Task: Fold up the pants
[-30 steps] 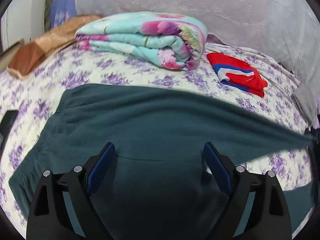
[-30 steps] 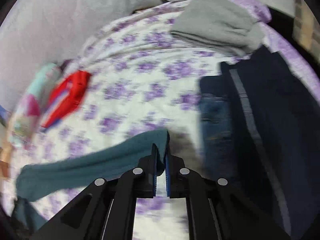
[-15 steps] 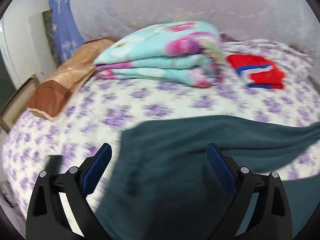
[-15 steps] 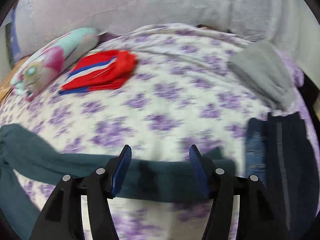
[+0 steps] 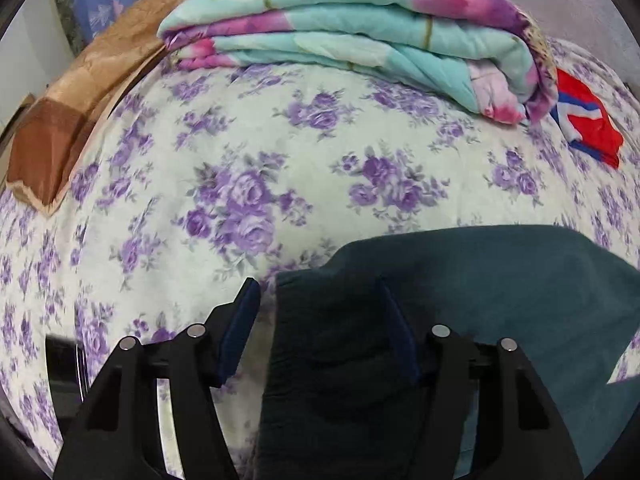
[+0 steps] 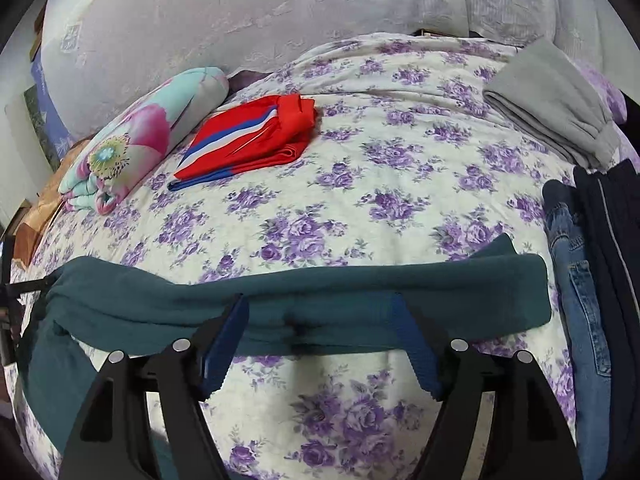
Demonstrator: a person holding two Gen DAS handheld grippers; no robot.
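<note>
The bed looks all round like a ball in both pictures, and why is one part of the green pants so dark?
In both wrist views the fisheye lens bends the flowered bedspread into a dome; it is really flat. In the left wrist view the green pants look nearly black between the left gripper fingers, where it casts a shadow. In the right wrist view the pants are evenly lit, with slight blur at the edges.

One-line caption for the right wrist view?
Right gripper opening above the teal pants stretched across the floral bedspread.
</note>
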